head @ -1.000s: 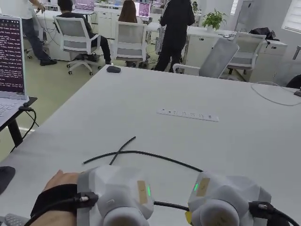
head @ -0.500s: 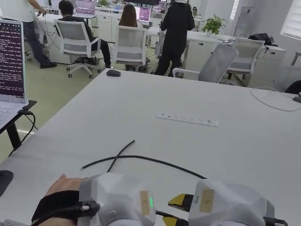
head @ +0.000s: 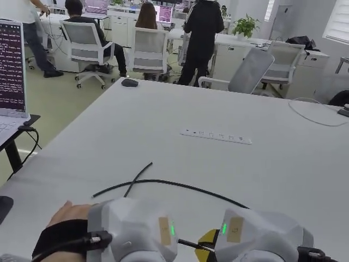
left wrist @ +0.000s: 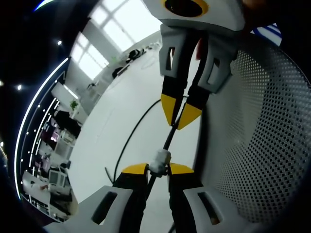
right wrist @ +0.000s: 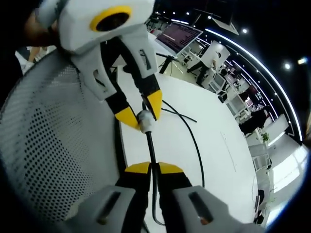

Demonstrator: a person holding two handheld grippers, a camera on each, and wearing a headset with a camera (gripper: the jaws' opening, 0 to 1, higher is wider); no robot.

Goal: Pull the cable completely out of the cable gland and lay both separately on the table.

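A black cable (head: 163,183) loops across the white table (head: 229,109); one end rises to my grippers at the near edge. In the left gripper view, my left gripper (left wrist: 156,170) is shut on the small whitish cable gland (left wrist: 159,159), and the cable (left wrist: 170,136) leaves it upward into the right gripper's yellow fingertips (left wrist: 169,106). In the right gripper view, my right gripper (right wrist: 154,168) is shut on the cable (right wrist: 149,145) a short way behind the gland (right wrist: 145,119), which sits between the left gripper's fingertips (right wrist: 154,103). The cable is still in the gland.
A white power strip (head: 215,136) lies mid-table and a dark mouse (head: 129,82) at the far edge. A laptop (head: 12,71) stands on a side stand at the left. Office chairs and people are beyond the table. A perforated chair surface (right wrist: 53,141) lies close beside the grippers.
The right gripper's yellow fingertips have come into sight between the two gripper shells. Both grips hold as before, and the cable on the table has barely moved.
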